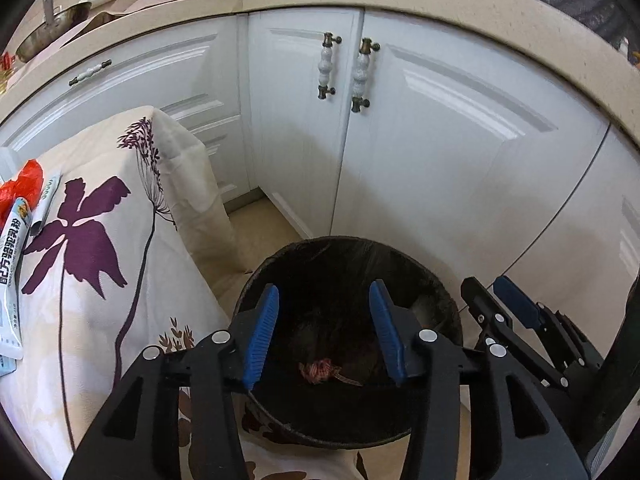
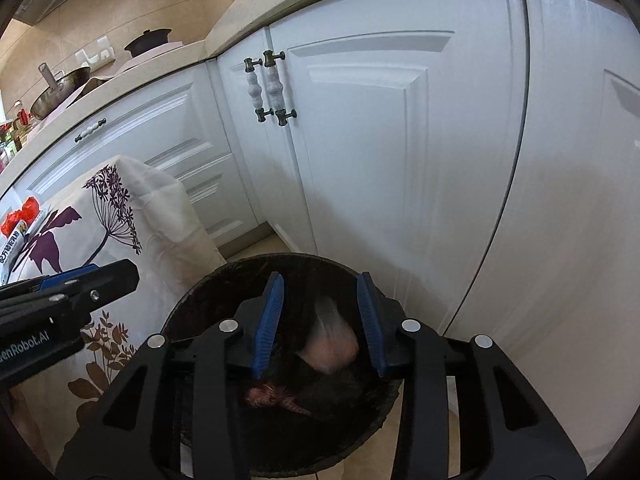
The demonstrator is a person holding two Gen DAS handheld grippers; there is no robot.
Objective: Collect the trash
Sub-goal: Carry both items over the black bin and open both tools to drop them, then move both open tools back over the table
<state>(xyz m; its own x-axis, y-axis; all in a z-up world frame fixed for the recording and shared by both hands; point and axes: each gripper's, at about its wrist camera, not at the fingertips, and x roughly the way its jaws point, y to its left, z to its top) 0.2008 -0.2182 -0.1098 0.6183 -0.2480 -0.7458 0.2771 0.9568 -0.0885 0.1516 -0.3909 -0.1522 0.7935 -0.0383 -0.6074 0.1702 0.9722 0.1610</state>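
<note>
You are at the drop: both grippers hang over the black-lined trash bin [image 1: 436,320] that stands on the floor between the cloth-covered table [image 1: 120,280] and the white cabinets [image 1: 440,140], so keep each one inside the rim and let the pieces fall clear before you lift away. More trash waits on the table at your left, a red wrapper [image 1: 24,186] and a printed sachet [image 1: 14,256], which I judge to be your next targets. Your right gripper [image 2: 320,324] stands partly open, with a blurred pale pink piece [image 2: 330,344] between the jaws, apparently loose and dropping. Your left gripper [image 1: 324,332] is about half open and empty; a reddish scrap [image 1: 320,372] already lies in the bin below it.
</note>
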